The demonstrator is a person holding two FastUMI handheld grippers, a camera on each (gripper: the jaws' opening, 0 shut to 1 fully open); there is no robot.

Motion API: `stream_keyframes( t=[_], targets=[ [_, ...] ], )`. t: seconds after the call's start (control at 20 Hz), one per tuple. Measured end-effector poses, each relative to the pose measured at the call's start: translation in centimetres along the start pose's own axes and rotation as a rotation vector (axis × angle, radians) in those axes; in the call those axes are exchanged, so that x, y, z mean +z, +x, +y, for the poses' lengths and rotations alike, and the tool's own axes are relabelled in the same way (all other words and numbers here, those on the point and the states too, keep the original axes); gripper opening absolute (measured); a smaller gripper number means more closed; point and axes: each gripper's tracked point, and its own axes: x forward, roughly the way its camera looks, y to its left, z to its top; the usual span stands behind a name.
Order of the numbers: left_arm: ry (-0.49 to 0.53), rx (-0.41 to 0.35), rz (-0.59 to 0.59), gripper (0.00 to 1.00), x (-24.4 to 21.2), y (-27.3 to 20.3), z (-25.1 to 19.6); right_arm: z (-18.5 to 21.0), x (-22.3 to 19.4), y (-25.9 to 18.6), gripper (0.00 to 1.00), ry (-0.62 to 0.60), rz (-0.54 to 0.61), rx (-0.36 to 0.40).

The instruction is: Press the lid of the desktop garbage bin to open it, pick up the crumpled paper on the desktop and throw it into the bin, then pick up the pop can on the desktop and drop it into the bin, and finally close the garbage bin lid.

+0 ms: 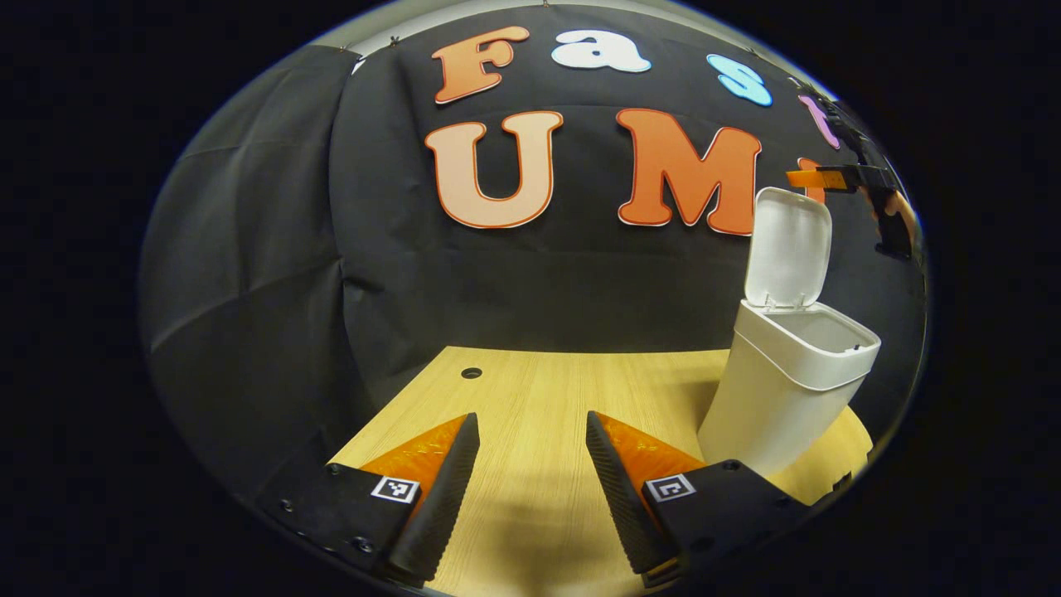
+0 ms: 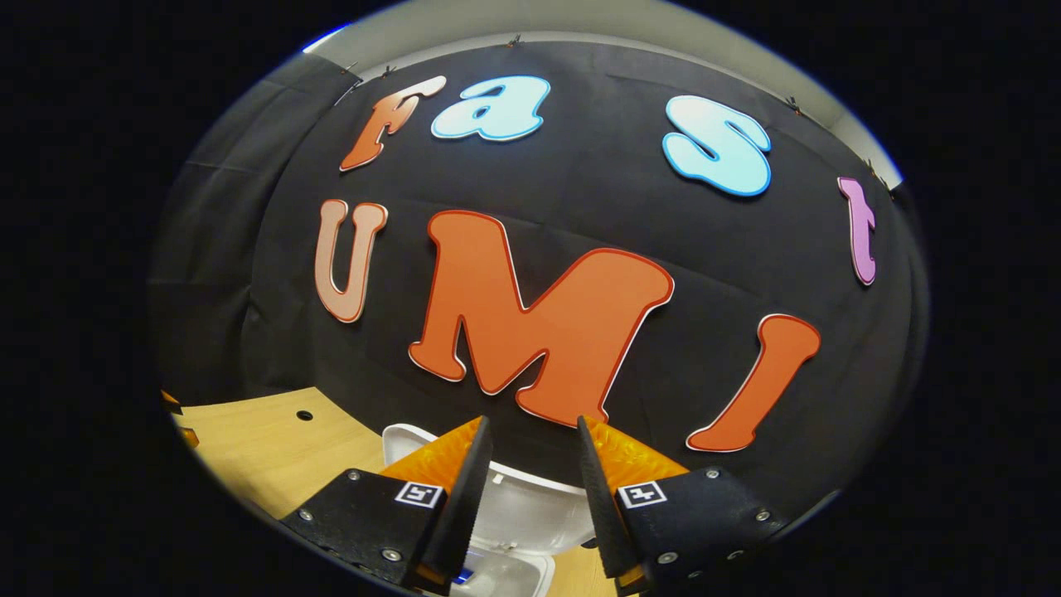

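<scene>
Table is the big pale wood slab running back to the booth wall, and your garbage bin stands on it off to the right in the left gripper view, close to the table's right side. Its long axis runs straight up and down (the lean is just the fisheye, I'd say), with the mouth pointing at the ceiling, which is exactly how you want it for dropping stuff in from above.

Its lid is flipped up on the rear hinge and stands nearly vertical. The hollow underside faces the front of the table, so the opening is fully clear. From this shallow angle I can't tell what's inside the bin.

Your right tongs hang high over that raised lid, spread a little with nothing between them. The white lid sits just below them in the right gripper view, and the left gripper view puts them up by the lid's top edge. My guess is that spot fits either having just popped the lid open or being lined up to push it down, and the open bin fits both.

Your left tongs sit low over the table to the left of the bin, spread wide and holding nothing, aimed at the back wall.
</scene>
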Motion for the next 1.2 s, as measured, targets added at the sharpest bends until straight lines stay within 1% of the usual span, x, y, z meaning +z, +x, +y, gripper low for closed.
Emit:
stream_keyframes(
  t=[0.05, 0.15, 0.2, 0.25, 0.3, 0.35, 0.4, 0.45, 0.5, 0.6, 0.75, 0.8, 0.85, 1.05, 1.2],
  targets=[
    [0.0, 0.001, 0.0, 0.82, 0.1, 0.0, 0.2, 0.1, -0.1, 0.4, 0.61, 0.011, 0.007, 0.002],
    [0.003, -0.001, 0.0, 0.82, 0.2, 0.2, 0.5, 0.2, -0.7, 0.9, 0.55, 0.031, 0.031, -0.006],
    [0.006, -0.004, 0.001, 0.82, 0.3, 0.3, 0.7, 0.3, -1.0, 1.0, 0.48, 0.036, 0.047, -0.008],
    [0.009, -0.006, 0.0, 0.82, 0.4, 0.5, 0.8, 0.7, -1.4, 0.8, 0.45, 0.038, 0.059, -0.01],
    [0.01, -0.013, 0.001, 0.82, 0.3, 0.5, 0.7, 0.7, -1.6, 0.7, 0.34, 0.041, 0.066, -0.013],
    [0.013, -0.019, 0.003, 0.82, 0.2, 0.7, 0.7, 1.0, -1.6, 0.4, 0.29, 0.053, 0.066, -0.006],
    [0.016, -0.024, 0.005, 0.82, 0.2, 0.8, 0.7, 1.3, -1.7, 0.2, 0.18, 0.057, 0.07, 0.001],
    [0.019, -0.031, 0.008, 0.82, 0.2, 1.0, 0.6, 1.4, -1.7, -0.1, 0.14, 0.055, 0.071, 0.004],
    [0.023, -0.038, 0.009, 0.82, 0.2, 1.1, 0.5, 1.6, -1.8, -0.5, 0.08, 0.047, 0.072, 0.005],
    [0.031, -0.058, 0.008, 0.82, 0.3, 1.3, 0.1, 1.9, -1.9, -1.4, 0.03, 0.031, 0.075, 0.002],
    [0.038, -0.09, 0.013, 0.82, 0.2, 1.7, -0.6, 2.3, -2.2, -2.9, 0.01, 0.034, 0.086, 0.008],
    [0.04, -0.101, 0.017, 0.84, 0.0, 1.7, -1.0, 2.6, -2.6, -3.2, 0.01, 0.04, 0.094, 0.012],
    [0.044, -0.11, 0.019, 0.82, -0.1, 1.8, -1.3, 2.9, -3.1, -3.7, 0.01, 0.042, 0.107, 0.015],
    [0.055, -0.145, 0.025, 0.82, -0.4, 1.9, -2.4, 3.3, -5.3, -5.3, 0.01, 0.029, 0.16, 0.003],
    [0.066, -0.161, 0.028, 0.82, -0.5, 1.9, -3.1, 3.8, -6.9, -6.3, 0.01, 0.061, 0.194, -0.001]
  ],
)
